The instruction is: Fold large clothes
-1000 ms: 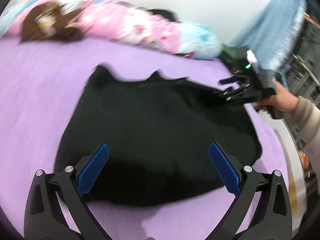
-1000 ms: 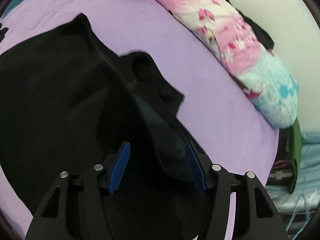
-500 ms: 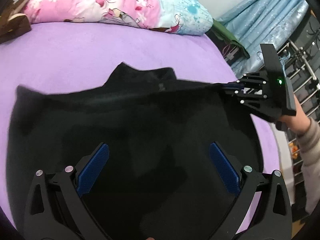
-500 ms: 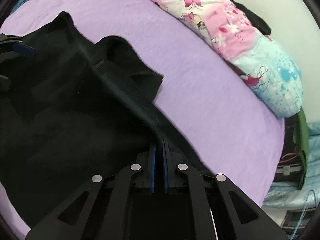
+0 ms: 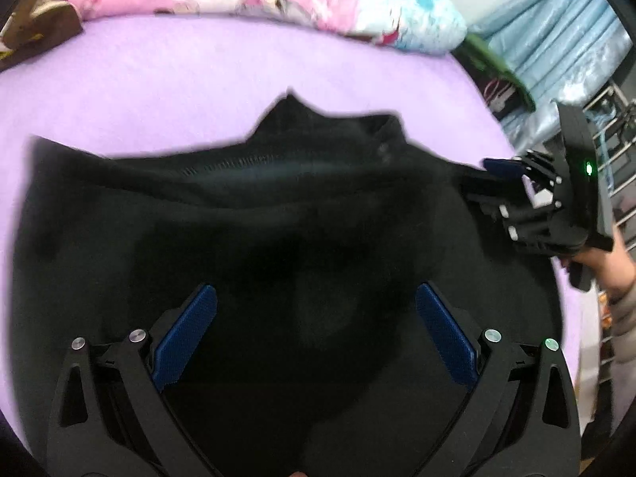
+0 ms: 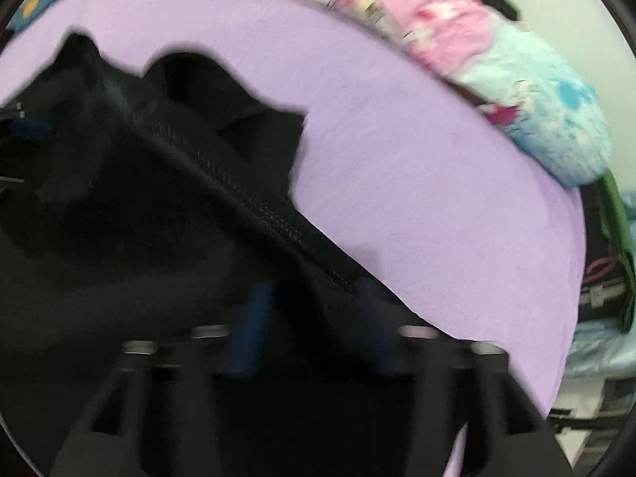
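A large black garment point(image 5: 278, 238) lies spread on a purple bedsheet point(image 5: 198, 79); it also fills the left of the right wrist view point(image 6: 139, 218). My left gripper point(image 5: 316, 334) is open just above the garment's near part, blue pads wide apart. My right gripper point(image 6: 314, 318) is at the garment's right edge by its ribbed hem point(image 6: 238, 187); its blurred jaws stand apart with cloth between them. It also shows in the left wrist view point(image 5: 512, 183), at the garment's right corner.
A pink and light-blue floral quilt point(image 5: 278, 4) lies along the far side of the bed, also in the right wrist view point(image 6: 497, 59). A brown plush point(image 5: 35, 28) sits far left. Blue curtains point(image 5: 556, 51) and a metal rack point(image 5: 620, 127) stand right of the bed.
My right gripper closed on the garment's edge half a second ago and its jaws now stand apart again. The left gripper stayed open and came closer over the garment.
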{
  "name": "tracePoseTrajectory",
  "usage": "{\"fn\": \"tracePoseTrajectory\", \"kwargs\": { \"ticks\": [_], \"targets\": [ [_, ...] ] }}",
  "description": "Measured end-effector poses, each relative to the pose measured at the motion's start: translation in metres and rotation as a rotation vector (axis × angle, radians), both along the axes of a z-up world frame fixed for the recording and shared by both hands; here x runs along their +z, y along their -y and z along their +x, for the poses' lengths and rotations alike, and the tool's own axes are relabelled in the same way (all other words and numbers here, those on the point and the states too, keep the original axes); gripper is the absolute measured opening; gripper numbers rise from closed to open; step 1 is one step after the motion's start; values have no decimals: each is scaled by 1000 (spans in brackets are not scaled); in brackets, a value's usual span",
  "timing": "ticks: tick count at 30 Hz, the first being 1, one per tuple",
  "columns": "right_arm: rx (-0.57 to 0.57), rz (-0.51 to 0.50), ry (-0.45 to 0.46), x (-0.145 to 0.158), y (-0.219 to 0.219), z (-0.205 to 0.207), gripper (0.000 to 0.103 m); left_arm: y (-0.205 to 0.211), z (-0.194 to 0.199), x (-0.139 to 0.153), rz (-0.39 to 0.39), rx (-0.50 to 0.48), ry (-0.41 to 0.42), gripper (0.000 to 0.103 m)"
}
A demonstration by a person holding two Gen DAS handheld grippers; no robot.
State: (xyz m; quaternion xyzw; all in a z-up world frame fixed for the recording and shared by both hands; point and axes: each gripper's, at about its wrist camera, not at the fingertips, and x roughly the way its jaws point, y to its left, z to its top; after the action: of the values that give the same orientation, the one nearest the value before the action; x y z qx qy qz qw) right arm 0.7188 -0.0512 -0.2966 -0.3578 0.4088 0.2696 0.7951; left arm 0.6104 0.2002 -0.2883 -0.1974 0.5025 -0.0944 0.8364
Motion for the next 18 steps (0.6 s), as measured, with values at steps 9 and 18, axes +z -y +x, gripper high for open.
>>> {"fn": "tracePoseTrajectory", "kwargs": {
  "ticks": [9, 18],
  "targets": [
    [-143, 280, 51, 47, 103, -107, 86, -31, -130, 67, -46, 122, 104, 97],
    [-460, 619, -69, 26, 193, -205, 87, -66, -256, 26, -296, 361, 30, 97]
  ]
}}
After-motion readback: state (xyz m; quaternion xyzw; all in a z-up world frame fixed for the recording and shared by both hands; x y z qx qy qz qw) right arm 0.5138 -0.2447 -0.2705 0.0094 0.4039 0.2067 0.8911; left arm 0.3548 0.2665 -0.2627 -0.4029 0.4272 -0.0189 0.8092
